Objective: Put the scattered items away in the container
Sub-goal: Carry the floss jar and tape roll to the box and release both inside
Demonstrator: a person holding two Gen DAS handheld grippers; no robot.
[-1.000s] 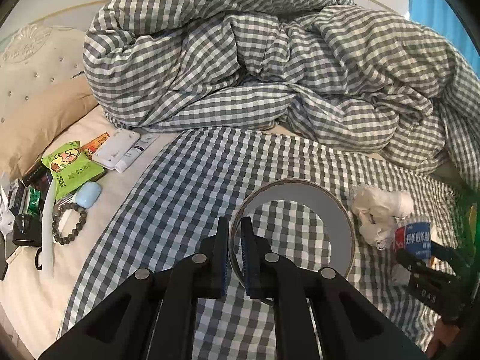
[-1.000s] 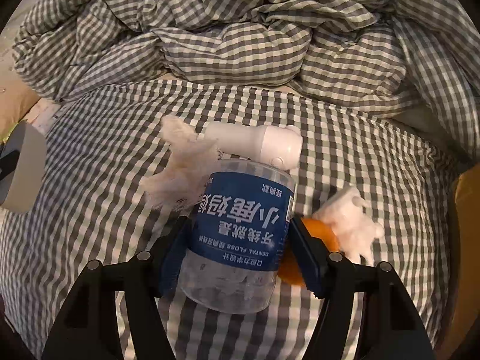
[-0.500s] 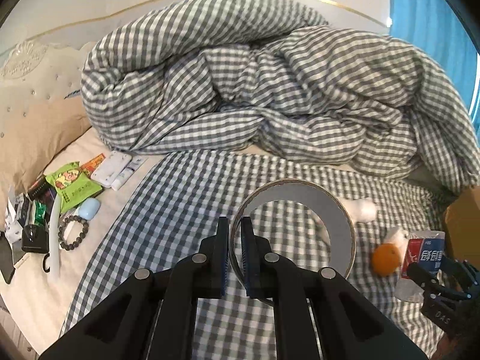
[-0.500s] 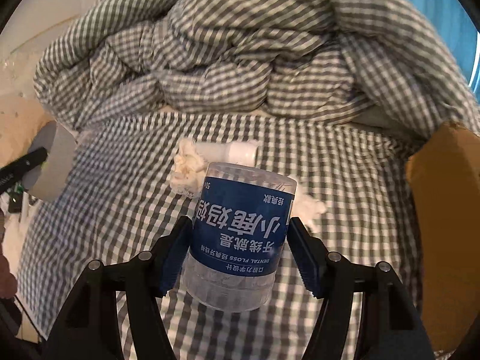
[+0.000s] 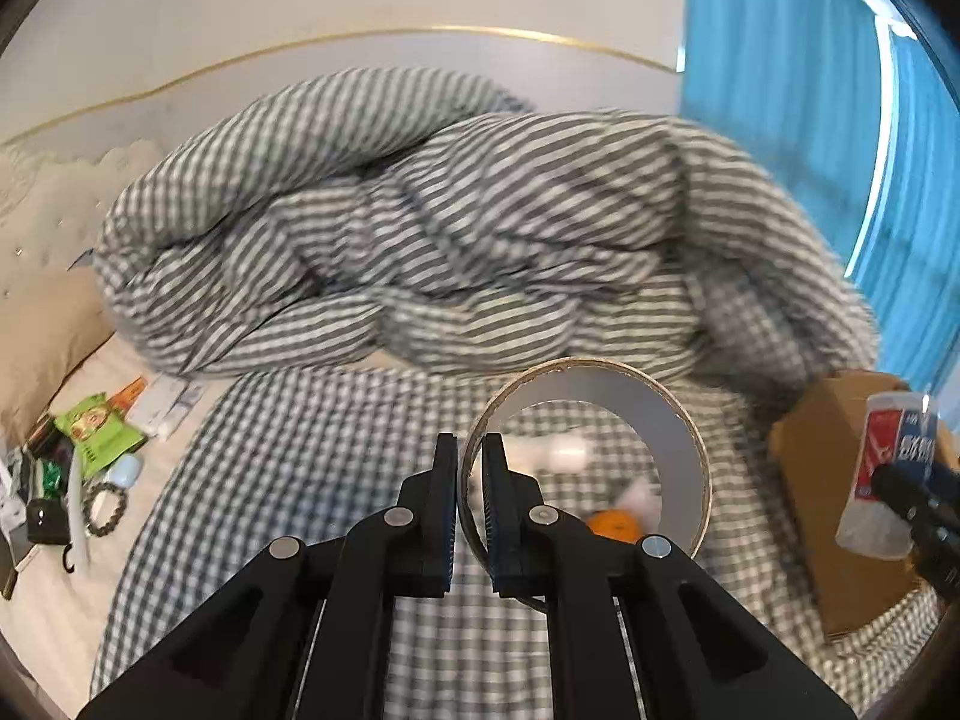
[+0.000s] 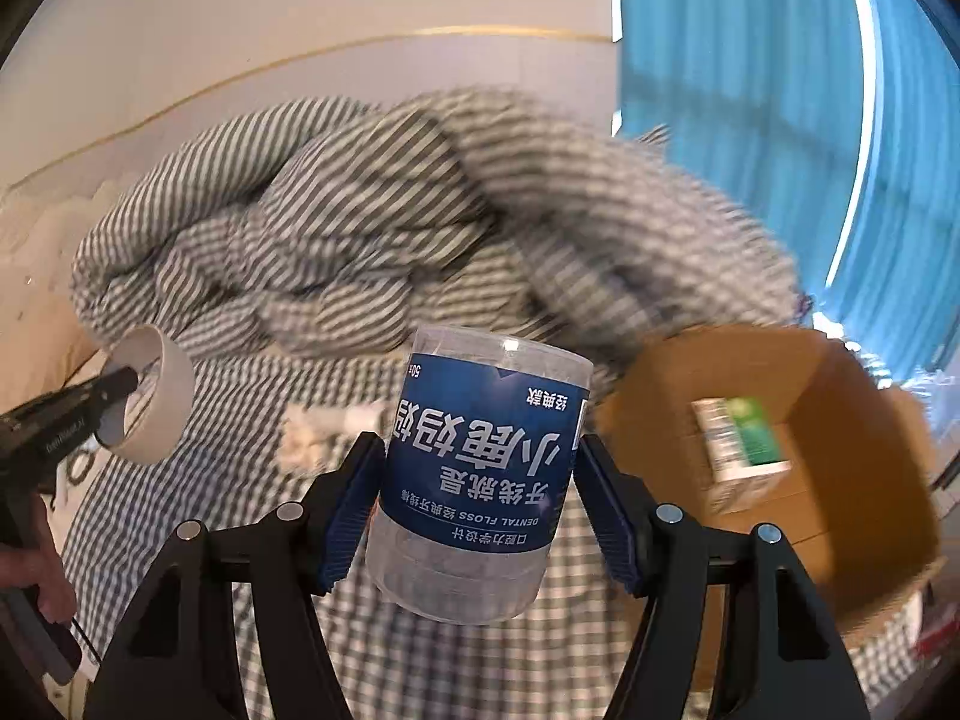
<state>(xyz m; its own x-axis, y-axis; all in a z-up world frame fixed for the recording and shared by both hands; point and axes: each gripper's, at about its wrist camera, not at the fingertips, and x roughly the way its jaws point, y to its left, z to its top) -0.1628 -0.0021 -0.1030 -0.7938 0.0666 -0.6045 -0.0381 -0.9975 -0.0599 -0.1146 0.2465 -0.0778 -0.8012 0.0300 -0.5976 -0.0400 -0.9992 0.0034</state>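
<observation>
Carrying two items toward the cardboard box (image 6: 840,438) at once. Left gripper (image 5: 470,504) has its jaws pressed together on the wall of the tape roll (image 5: 678,438), one finger inside the ring and one outside. That's the sensible pinch, since the roll looks too wide to span across. The roll hangs clear of the bed, ring face toward the camera.

Right gripper (image 6: 480,504) is pinching the dental floss jar (image 6: 480,480) across its blue label, jaws part spread to the jar's width, pads on opposite sides of the barrel. The jar sits roughly upright between them but with its label upside down, well above the checked sheet (image 6: 198,414).

The box sits open at the right edge of the bed, just beside the rumpled checked duvet (image 5: 432,240). One green-and-white carton (image 6: 741,438) is already inside. The jar is near the box's rim but not over the opening yet. The roll is further off to the left.

Still loose on the sheet: an orange (image 5: 612,525), a white cylinder (image 5: 558,453) and crumpled tissue (image 6: 306,438). A separate pile of small stuff, including a green packet (image 5: 96,432) and a bead bracelet (image 5: 105,504), lies near the pillow, well apart from the box.

My read: task is early, most items remain. The jar likely drops first, as it is closer. Risk: smooth plastic could slip in the pads if tilted.
</observation>
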